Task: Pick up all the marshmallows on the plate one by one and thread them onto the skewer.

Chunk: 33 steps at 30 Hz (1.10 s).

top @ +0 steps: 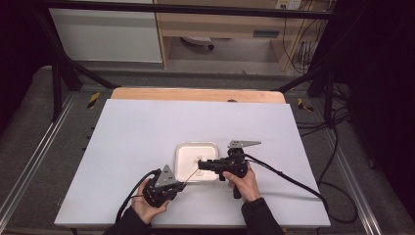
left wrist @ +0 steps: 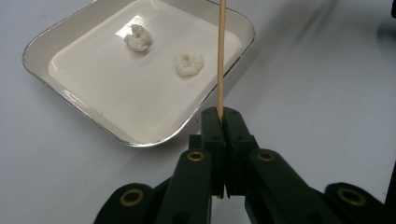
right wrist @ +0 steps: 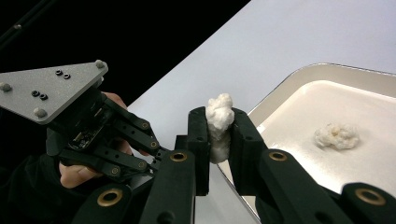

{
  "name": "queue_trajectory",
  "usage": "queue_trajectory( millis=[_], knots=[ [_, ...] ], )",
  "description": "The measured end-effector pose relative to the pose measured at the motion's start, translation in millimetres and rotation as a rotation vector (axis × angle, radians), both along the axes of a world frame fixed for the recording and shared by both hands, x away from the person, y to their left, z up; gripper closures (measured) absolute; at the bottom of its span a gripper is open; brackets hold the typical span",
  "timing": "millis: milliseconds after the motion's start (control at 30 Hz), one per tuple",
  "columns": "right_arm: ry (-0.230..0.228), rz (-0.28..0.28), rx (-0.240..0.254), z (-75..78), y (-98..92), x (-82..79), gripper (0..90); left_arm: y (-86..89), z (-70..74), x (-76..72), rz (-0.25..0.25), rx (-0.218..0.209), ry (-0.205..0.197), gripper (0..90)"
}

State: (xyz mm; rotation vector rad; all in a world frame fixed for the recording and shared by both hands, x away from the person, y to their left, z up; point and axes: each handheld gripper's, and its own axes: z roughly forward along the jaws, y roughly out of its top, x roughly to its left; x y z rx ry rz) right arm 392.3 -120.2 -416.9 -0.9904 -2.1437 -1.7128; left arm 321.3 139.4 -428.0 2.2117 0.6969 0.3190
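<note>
Two white puffed pieces (left wrist: 138, 38) are seen in the tray (left wrist: 42, 44) at mid-tabletop (top: 137, 127). No writing can be read. A skewer (left wrist: 221, 56) is clamped in the left claw (left wrist: 223, 114); a third white piece (right wrist: 218, 126) is pinched in the right claw (right wrist: 219, 128), held level over the tray's near edge.

tray (left wrist: 70, 98): glossy white enamel, metal rim | skewer (left wrist: 221, 56): smooth pale wood | lumps (left wrist: 189, 64): rough, fluffy white

Left gripper (top: 180, 186) clamped (jaws together), right gripper (top: 200, 165) gripping
</note>
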Motion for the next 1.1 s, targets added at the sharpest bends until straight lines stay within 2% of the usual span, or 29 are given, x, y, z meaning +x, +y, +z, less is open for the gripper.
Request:
queue_trajectory(
  millis=[333,433,467,500,533,633,667,700,733,800,833,900,933,967,1000,1100],
  knots=[
    [0.010,0.012,0.004,-3.2,-0.4,-0.8,81.3,-1.8,-0.9,-0.5,-0.008,0.012,-0.003,88.8],
    [0.013,0.009,0.005,-2.4,-1.2,-0.6,80.0,-1.6,-0.8,0.0,-0.010,-0.002,0.006,88.8],
    [0.013,0.009,0.005,-2.4,-1.2,-0.6,80.0,-1.2,-0.2,0.5,-0.010,-0.019,0.017,88.8],
    [-0.014,-0.013,0.001,-0.6,-1.8,-1.2,75.9,-0.8,1.2,1.0,-0.010,-0.041,0.024,88.8],
    [-0.014,-0.013,0.001,-0.6,-1.8,-1.2,75.9,-1.0,2.3,0.9,-0.004,-0.050,0.018,88.8],
    [-0.041,-0.038,0.007,2.1,-2.8,-2.2,53.8,0.1,2.6,1.7,0.002,-0.058,0.018,88.8],
    [-0.041,-0.038,0.007,2.1,-2.8,-2.2,53.8,0.4,2.1,1.5,0.004,-0.060,0.016,88.8],
    [-0.064,-0.057,0.002,4.8,-4.5,-2.8,46.8,0.7,1.8,1.3,0.003,-0.061,0.015,88.8],
    [-0.064,-0.057,0.002,4.8,-4.5,-2.8,46.8,0.8,1.7,1.0,0.003,-0.061,0.012,88.8],
    [-0.093,-0.089,0.004,8.3,-6.5,-3.4,35.9,1.9,1.9,0.6,0.006,-0.064,0.007,88.8],
    [-0.101,-0.104,0.000,10.5,-8.5,-3.0,36.7,2.9,2.2,0.7,0.007,-0.067,0.004,88.8],
    [-0.103,-0.119,0.020,13.3,-13.3,-2.8,38.5,4.6,2.8,1.1,0.013,-0.074,0.002,88.8],
    [-0.107,-0.125,0.028,13.9,-15.6,-2.8,42.3,5.0,2.8,1.3,0.014,-0.075,0.002,88.8],
    [-0.100,-0.135,0.043,14.0,-19.4,-2.9,49.9,5.0,2.6,1.4,0.014,-0.075,0.004,88.8],
    [-0.100,-0.135,0.043,14.0,-19.4,-2.9,49.9,4.7,2.2,1.4,0.012,-0.073,0.005,88.8],
    [-0.100,-0.128,0.055,12.6,-21.1,-3.1,61.1,2.7,1.4,0.8,0.001,-0.071,0.006,88.8]
  ],
)
